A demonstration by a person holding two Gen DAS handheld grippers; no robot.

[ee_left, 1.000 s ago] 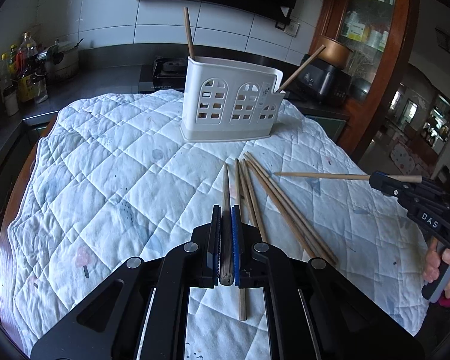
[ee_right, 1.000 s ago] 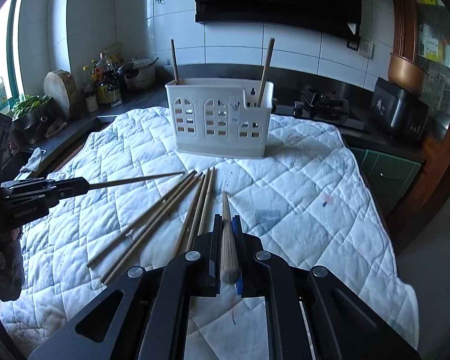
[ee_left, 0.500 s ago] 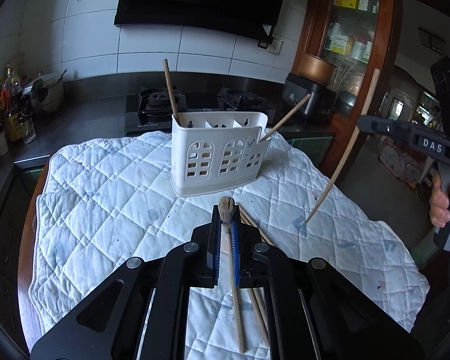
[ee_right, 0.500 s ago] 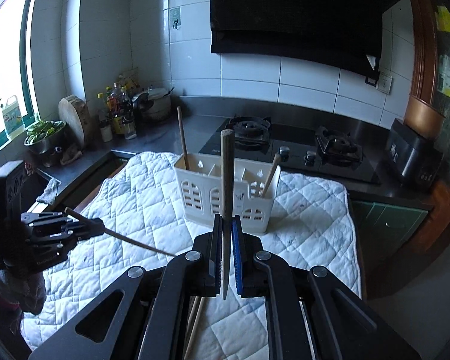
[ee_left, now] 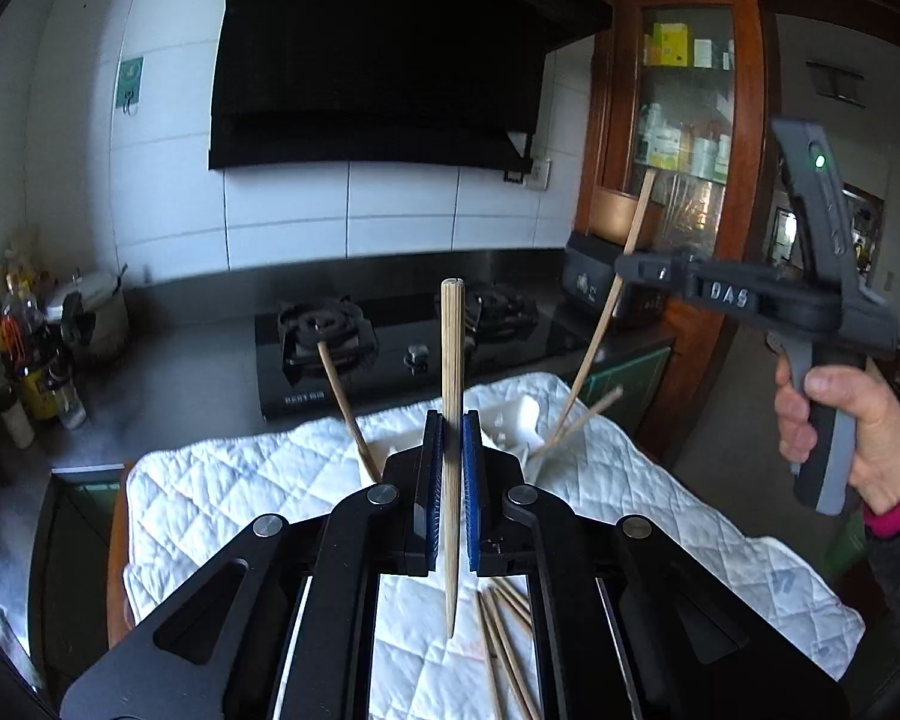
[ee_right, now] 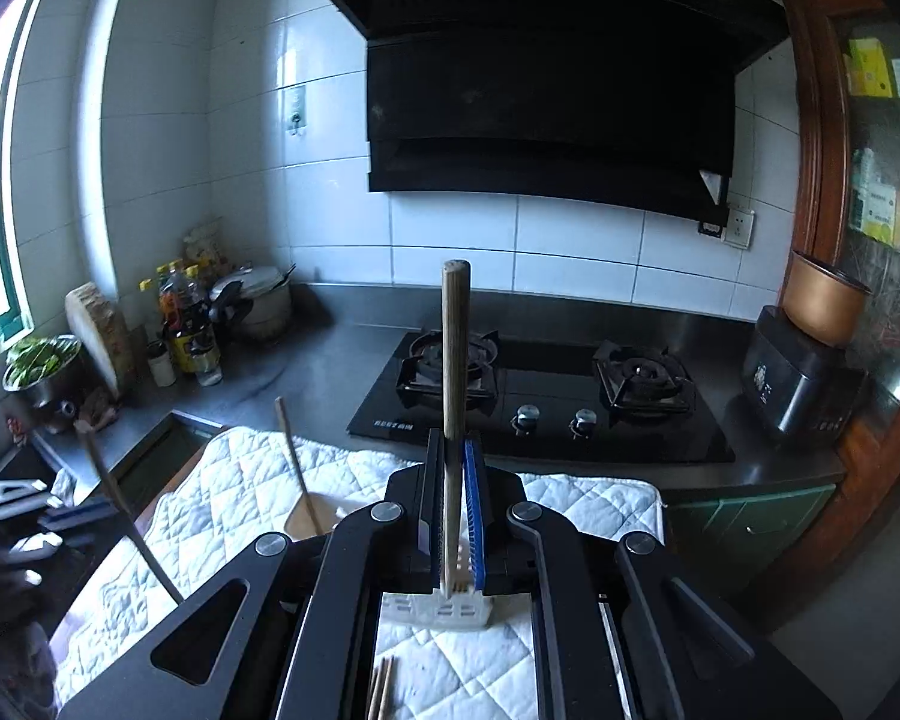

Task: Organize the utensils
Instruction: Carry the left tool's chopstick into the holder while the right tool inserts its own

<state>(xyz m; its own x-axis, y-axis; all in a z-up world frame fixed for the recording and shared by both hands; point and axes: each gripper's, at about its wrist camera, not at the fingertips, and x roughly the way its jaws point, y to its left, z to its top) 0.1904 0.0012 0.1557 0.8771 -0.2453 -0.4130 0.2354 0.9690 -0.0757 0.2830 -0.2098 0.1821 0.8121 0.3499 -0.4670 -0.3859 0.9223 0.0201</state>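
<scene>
- Left gripper (ee_left: 448, 480) clamped on a chopstick (ee_left: 452, 360), upright, above the quilted cloth (ee_left: 210, 498).
- Right gripper (ee_right: 452, 504) clamped on its own chopstick (ee_right: 455, 348), over the white holder (ee_right: 432, 612).
- Light, stiff, smooth sticks, probably pivot; grip mid-shaft.
- Loose chopsticks (ee_left: 510, 636) on cloth.

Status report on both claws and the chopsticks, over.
Left claw shut on a chopstick. Right claw likewise. Both above the white holder. Nothing blocking.
</scene>
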